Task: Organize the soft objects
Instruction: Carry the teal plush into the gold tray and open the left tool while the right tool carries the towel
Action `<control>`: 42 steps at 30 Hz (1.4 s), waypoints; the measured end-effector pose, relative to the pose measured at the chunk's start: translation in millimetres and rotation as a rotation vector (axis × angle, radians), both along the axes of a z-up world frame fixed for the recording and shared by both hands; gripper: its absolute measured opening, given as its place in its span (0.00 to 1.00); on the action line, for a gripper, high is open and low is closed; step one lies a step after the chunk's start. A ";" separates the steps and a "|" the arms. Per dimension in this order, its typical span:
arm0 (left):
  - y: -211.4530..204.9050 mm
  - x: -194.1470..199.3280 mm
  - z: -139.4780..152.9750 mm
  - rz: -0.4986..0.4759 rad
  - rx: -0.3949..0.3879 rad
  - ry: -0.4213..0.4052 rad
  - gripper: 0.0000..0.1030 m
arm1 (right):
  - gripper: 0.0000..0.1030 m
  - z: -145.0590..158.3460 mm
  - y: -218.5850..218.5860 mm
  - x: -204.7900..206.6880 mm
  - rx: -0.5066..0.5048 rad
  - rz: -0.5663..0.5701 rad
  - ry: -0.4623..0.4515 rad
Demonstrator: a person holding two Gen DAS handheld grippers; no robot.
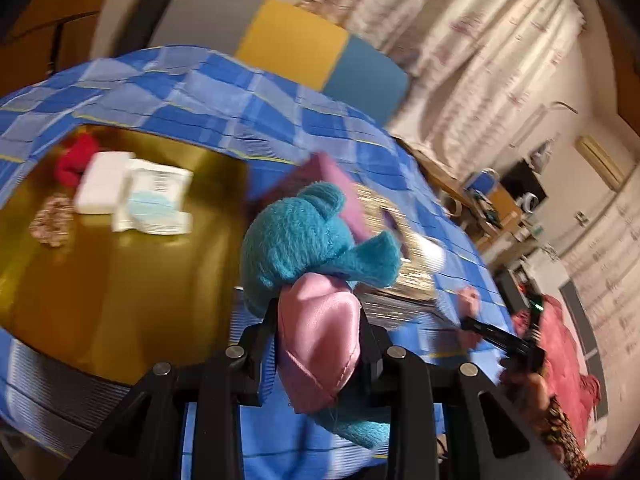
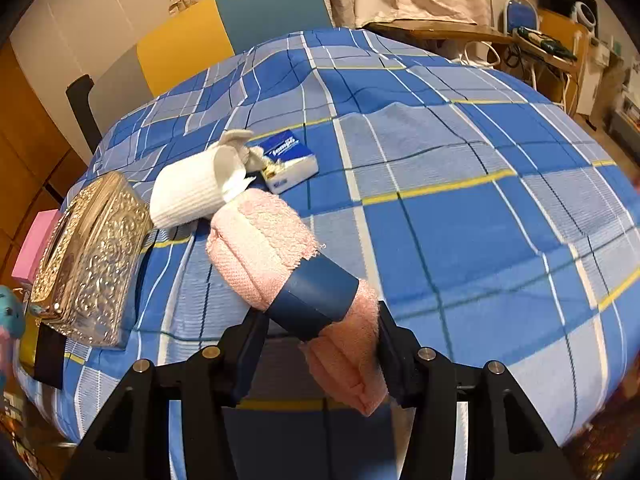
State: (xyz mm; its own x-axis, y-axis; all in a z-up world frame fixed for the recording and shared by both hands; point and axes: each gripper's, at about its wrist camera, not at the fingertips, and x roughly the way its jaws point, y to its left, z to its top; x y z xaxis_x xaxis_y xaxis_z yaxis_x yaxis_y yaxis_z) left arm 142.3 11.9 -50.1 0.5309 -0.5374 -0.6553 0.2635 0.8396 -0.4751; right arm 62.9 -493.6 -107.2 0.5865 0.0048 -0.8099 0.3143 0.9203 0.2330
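In the left wrist view my left gripper (image 1: pixel 318 322) is shut on a teal plush toy (image 1: pixel 304 236) with a pink satin part (image 1: pixel 320 336), held above the blue checked tablecloth (image 1: pixel 224 96) beside a gold tray (image 1: pixel 120 288). The tray holds a red soft item (image 1: pixel 74 160), white packs (image 1: pixel 104 184) and a beaded scrunchie (image 1: pixel 52 220). In the right wrist view my right gripper (image 2: pixel 318 334) is shut on a rolled pink towel (image 2: pixel 256 248) with a dark blue band (image 2: pixel 316 300). A white sock bundle (image 2: pixel 192 190) lies just beyond it.
An embossed gold tissue box (image 2: pixel 88 256) and a pink box (image 2: pixel 34 244) stand at the left of the table. A blue tissue pack (image 2: pixel 288 160) lies past the sock. Chairs (image 2: pixel 224 36) stand behind the table. The other gripper (image 1: pixel 500 340) shows at right.
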 end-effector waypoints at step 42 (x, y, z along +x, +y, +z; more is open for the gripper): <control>121.3 -23.9 -32.8 0.433 0.162 -0.073 0.50 | 0.51 123.2 236.1 1.8 0.078 0.340 -0.214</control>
